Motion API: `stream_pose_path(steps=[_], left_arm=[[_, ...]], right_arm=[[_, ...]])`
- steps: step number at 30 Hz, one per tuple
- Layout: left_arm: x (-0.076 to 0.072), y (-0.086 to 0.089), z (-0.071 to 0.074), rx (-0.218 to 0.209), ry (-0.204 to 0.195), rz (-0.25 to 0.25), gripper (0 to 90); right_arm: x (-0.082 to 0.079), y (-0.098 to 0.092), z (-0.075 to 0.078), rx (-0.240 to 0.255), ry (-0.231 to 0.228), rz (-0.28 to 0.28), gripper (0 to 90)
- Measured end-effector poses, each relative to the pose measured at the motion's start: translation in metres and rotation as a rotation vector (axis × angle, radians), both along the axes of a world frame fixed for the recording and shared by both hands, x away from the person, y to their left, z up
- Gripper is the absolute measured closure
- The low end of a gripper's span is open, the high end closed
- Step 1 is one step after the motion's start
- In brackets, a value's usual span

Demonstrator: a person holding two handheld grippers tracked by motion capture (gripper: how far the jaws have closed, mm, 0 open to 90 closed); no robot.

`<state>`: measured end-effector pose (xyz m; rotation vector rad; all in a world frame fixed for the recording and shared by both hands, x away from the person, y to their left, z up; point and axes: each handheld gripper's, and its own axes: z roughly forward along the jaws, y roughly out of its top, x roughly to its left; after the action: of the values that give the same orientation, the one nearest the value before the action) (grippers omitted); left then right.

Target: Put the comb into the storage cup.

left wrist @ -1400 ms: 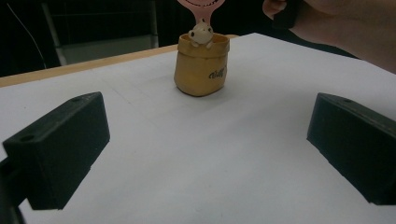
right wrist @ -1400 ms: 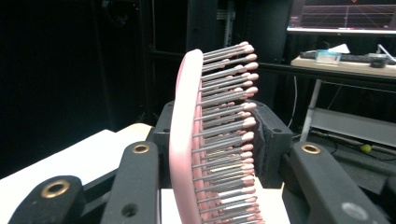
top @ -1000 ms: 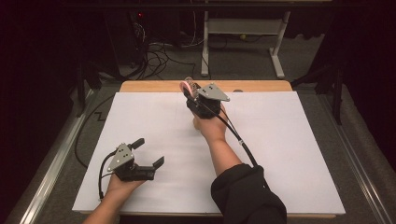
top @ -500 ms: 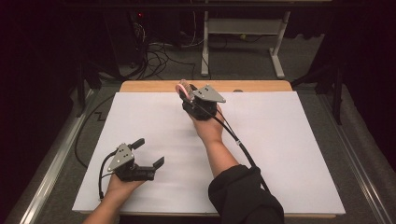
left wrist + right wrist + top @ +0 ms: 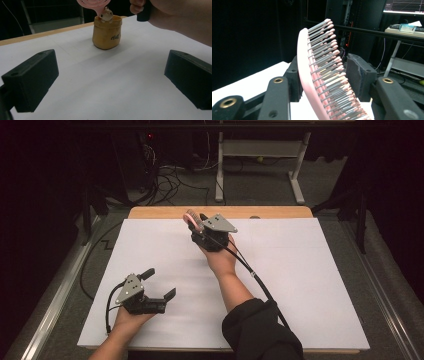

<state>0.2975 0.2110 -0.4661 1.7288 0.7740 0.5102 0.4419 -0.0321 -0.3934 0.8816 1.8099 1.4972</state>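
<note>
The right claw [image 5: 196, 222] is working at the far edge of the worktop [image 5: 300, 270], where a pink hairbrush [image 5: 322, 75] is standing handle-down in a small tan holder [image 5: 107, 32]. Its jaws have just been opening; the brush head is sitting between them, its back leaning against the left pad while the bristle tips are standing just clear of the right pad [image 5: 359, 75], so the grip is reading as released. The left claw [image 5: 156, 285] is resting near the front of the worktop, well apart, jaws wide and holding nothing.

In the left gripper view the brush handle is entering the holder beside a small animal figure [image 5: 107, 15] at its rim. The brush's long axis is running close to upright, tilted slightly, head uppermost. In the right gripper view the bristles are facing right.

Judgement: the step in hand is releasing the brush into the holder. To do it well, the jaws should be opening evenly and the claw drawing back straight, without snagging the bristles or tipping the light holder.
</note>
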Motion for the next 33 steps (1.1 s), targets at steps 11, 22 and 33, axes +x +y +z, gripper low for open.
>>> stream_pose_path(steps=[11, 22, 33], left_arm=[[-0.0007, -0.0004, 0.0001, 0.003, 0.0, -0.001, 0.0], [-0.0008, 0.0, 0.0005, 0.003, -0.004, 0.003, 0.0], [-0.0004, 0.0009, 0.0004, 0.0, 0.001, 0.001, 0.0]], right_arm=[[-0.0041, 0.0042, -0.0015, -0.011, 0.005, 0.008, 47.9], [-0.0064, 0.0058, -0.0028, -0.026, 0.013, 0.011, 43.4], [-0.0089, 0.0048, 0.0012, -0.012, 0.028, 0.046, 24.1]])
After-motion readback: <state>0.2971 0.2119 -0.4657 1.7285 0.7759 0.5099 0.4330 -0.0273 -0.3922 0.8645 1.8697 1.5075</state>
